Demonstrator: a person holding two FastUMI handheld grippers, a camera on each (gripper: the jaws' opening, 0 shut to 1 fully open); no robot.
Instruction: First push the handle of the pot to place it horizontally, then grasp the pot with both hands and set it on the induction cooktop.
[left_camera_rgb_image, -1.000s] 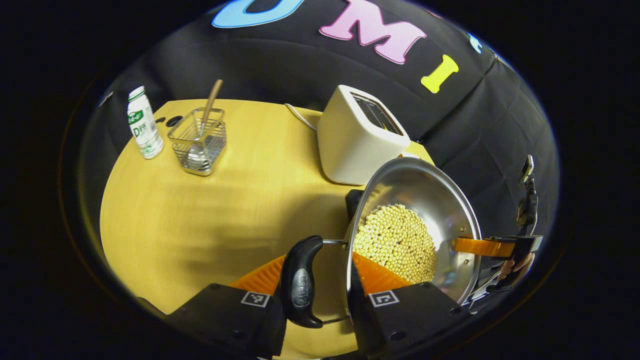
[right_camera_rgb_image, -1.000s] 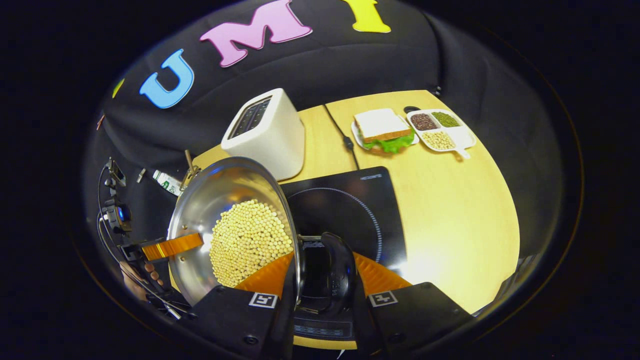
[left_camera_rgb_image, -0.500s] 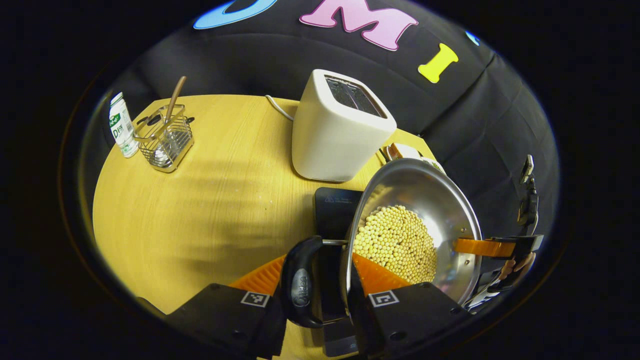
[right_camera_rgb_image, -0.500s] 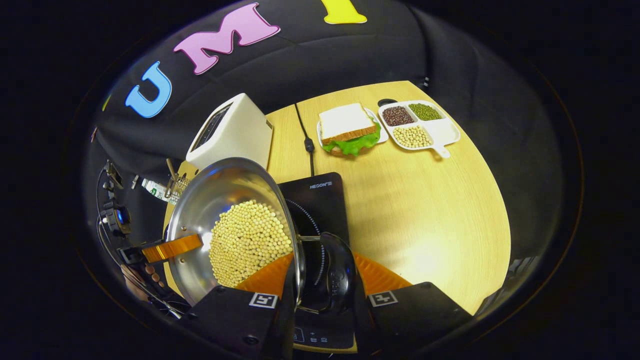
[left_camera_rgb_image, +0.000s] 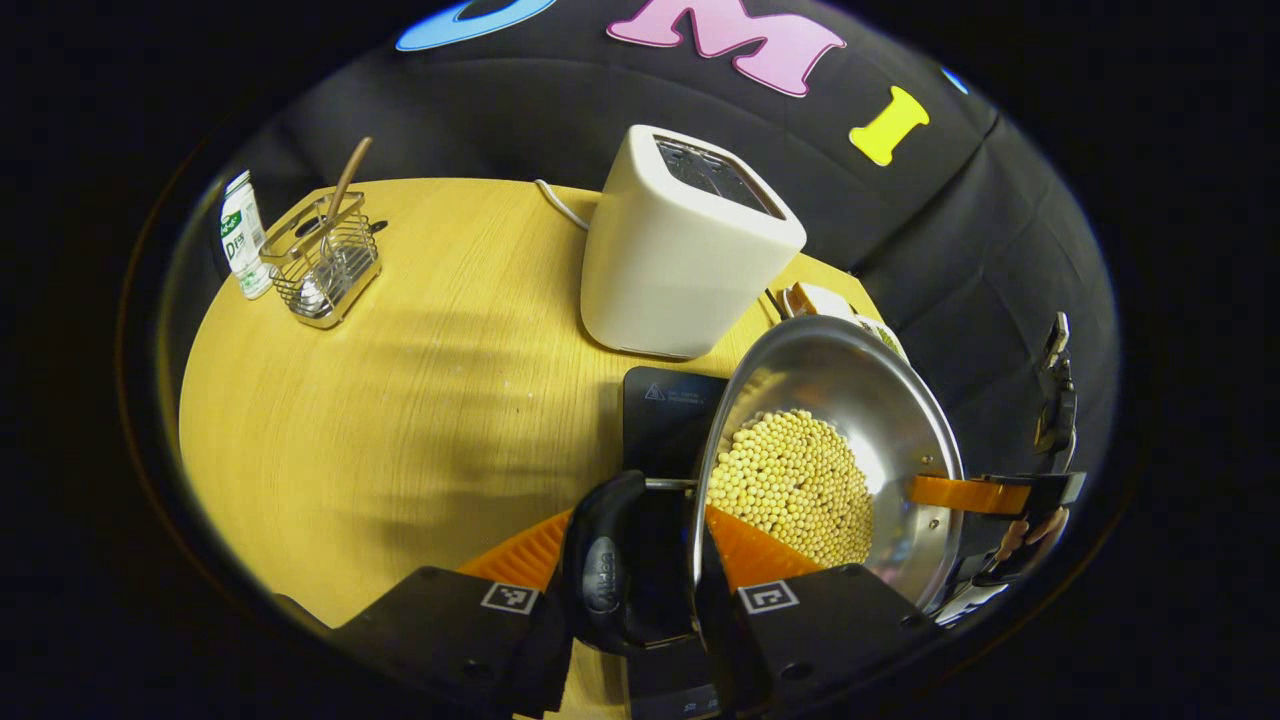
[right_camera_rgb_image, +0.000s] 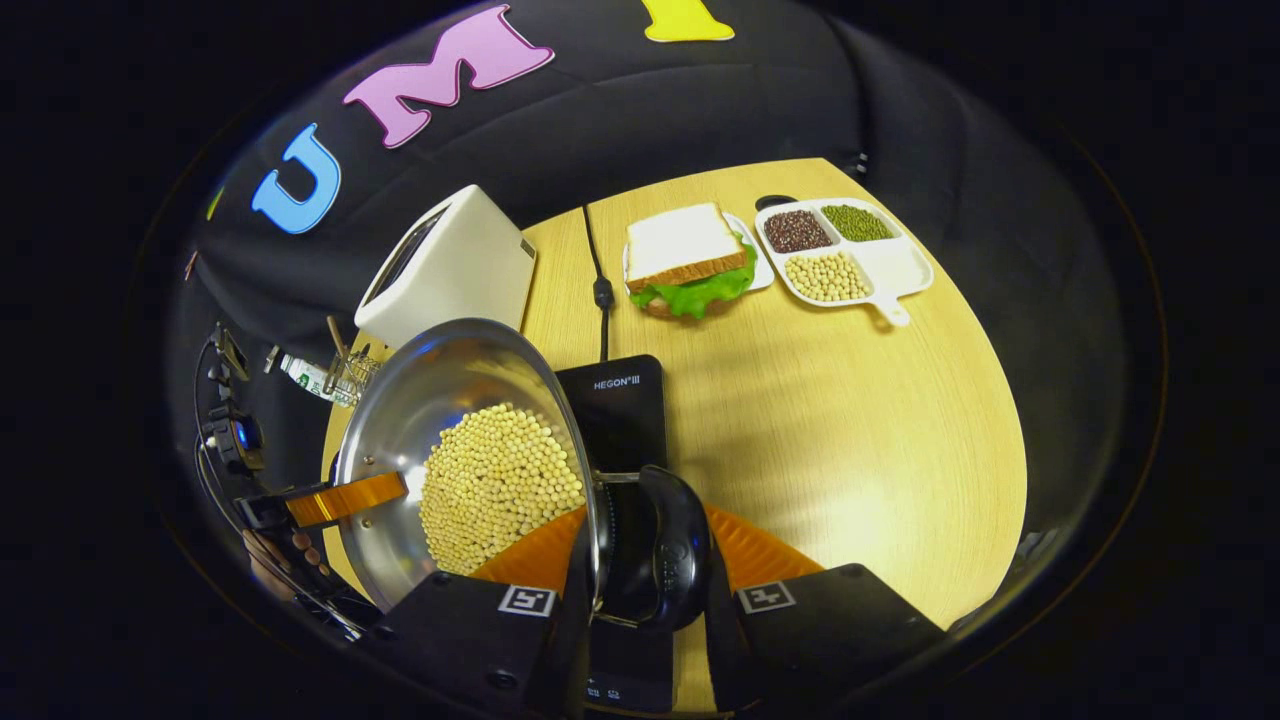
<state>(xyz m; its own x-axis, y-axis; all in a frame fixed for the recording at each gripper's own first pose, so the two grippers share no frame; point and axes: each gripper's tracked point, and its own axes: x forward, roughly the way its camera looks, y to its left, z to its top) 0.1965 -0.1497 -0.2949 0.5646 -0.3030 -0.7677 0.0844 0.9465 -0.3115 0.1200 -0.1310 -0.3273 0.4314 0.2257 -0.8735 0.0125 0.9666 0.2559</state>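
Surface (left_camera_rgb_image: 400, 400): toaster (left_camera_rgb_image: 680, 250) far side. Induction cooktop (right_camera_rgb_image: 625, 410) near centre. Pot (left_camera_rgb_image: 830, 460) of beans hangs over the cooktop, carried between your two tools. Left hand-held gripper (left_camera_rgb_image: 640, 545) clenched on the pot's near handle and rim. Right hand-held gripper (right_camera_rgb_image: 640, 545) clenched on the opposite handle and rim.

Toaster (left_camera_rgb_image: 680, 250) mid-table (left_camera_rgb_image: 420, 400) — bottle (left_camera_rgb_image: 240, 235), wire caddy (left_camera_rgb_image: 325, 260) far corner; sandwich (right_camera_rgb_image: 690, 262), 4-part dish (right_camera_rgb_image: 850, 255) opposite.
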